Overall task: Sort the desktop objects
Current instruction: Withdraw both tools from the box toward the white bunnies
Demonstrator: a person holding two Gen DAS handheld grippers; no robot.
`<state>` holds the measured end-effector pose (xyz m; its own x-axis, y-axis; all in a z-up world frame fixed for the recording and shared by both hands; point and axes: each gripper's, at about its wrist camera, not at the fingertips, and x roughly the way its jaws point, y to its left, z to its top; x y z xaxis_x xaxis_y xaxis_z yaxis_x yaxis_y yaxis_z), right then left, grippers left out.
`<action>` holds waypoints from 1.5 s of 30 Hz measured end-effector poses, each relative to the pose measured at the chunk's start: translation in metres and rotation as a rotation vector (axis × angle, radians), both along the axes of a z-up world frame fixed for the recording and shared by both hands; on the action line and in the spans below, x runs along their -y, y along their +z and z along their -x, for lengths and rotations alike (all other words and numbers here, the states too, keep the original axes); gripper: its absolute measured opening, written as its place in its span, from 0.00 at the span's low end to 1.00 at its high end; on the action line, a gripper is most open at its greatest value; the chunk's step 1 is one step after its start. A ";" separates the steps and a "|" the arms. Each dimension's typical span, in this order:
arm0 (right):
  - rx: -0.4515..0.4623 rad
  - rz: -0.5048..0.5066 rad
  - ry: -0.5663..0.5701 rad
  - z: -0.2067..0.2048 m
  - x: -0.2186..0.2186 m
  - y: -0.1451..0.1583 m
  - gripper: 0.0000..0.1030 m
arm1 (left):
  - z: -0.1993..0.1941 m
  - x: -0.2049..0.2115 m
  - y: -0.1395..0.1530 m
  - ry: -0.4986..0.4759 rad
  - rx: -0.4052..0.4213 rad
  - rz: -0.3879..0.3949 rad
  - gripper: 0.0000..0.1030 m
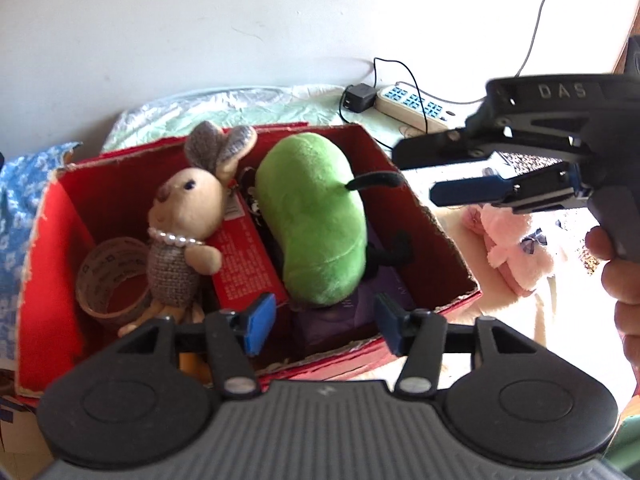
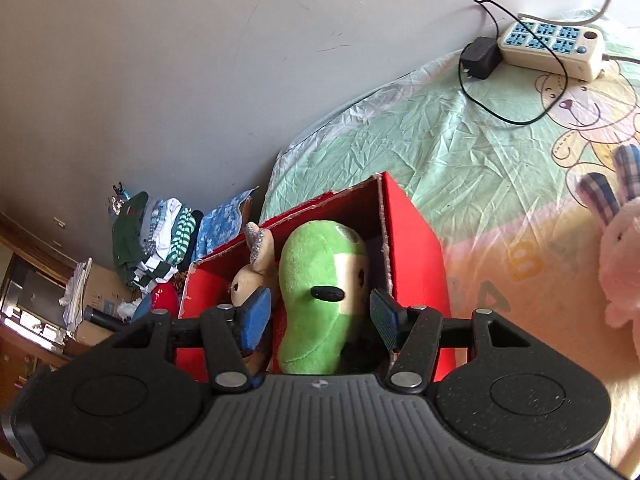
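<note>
A red cardboard box holds a green plush toy, a beige knitted rabbit, a roll of tape and a red packet. My left gripper hovers open over the box's near edge, nothing between its fingers. My right gripper hangs open just right of the box at rim height, empty, with the green plush beyond its fingers. A pink plush rabbit lies on the bedsheet to the right of the box.
A power strip with a black adapter and cables sits by the white wall. The green cartoon sheet is bare between box and strip. Folded clothes are piled left of the box. A hand holds the right gripper.
</note>
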<state>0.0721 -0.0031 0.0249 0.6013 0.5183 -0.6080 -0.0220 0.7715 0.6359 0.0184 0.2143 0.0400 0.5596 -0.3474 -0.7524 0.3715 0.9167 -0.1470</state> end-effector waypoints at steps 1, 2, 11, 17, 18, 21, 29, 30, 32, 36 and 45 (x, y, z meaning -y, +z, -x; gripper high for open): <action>-0.001 0.002 0.003 0.000 0.001 0.000 0.58 | 0.002 -0.003 0.002 0.011 0.006 -0.003 0.57; -0.002 0.000 0.013 -0.002 0.001 -0.001 0.58 | 0.003 -0.006 0.003 0.025 0.009 -0.008 0.57; 0.020 0.008 0.121 -0.020 -0.032 0.000 0.57 | 0.013 -0.020 0.012 0.138 0.012 0.006 0.57; -0.001 -0.011 0.163 -0.031 -0.044 -0.012 0.57 | 0.027 0.002 0.016 0.119 0.042 -0.011 0.58; 0.009 -0.020 0.161 -0.028 -0.040 -0.009 0.57 | 0.031 0.011 0.016 0.101 0.056 -0.017 0.61; 0.060 0.012 0.128 -0.008 -0.014 0.002 0.57 | 0.041 0.037 0.017 0.043 0.090 -0.024 0.73; 0.105 0.230 -0.066 0.047 0.095 0.010 0.57 | 0.048 0.143 0.008 -0.178 0.055 0.052 0.79; 0.096 0.241 -0.091 0.052 0.110 0.008 0.57 | 0.047 0.156 0.005 -0.185 0.059 0.046 0.79; 0.065 0.238 -0.137 0.059 0.137 0.001 0.56 | 0.043 0.182 -0.001 -0.197 0.063 0.037 0.79; 0.003 0.170 -0.198 0.069 0.182 -0.017 0.56 | 0.023 0.213 -0.016 -0.179 0.004 0.079 0.81; -0.006 0.172 -0.158 0.068 0.211 -0.031 0.57 | -0.013 0.236 -0.049 -0.032 -0.101 0.173 0.88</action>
<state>0.0038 -0.2145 -0.0062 0.6626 0.3064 -0.6834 0.1110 0.8622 0.4942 0.0311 -0.0220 -0.0095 0.4706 -0.4927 -0.7320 0.3753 0.8625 -0.3394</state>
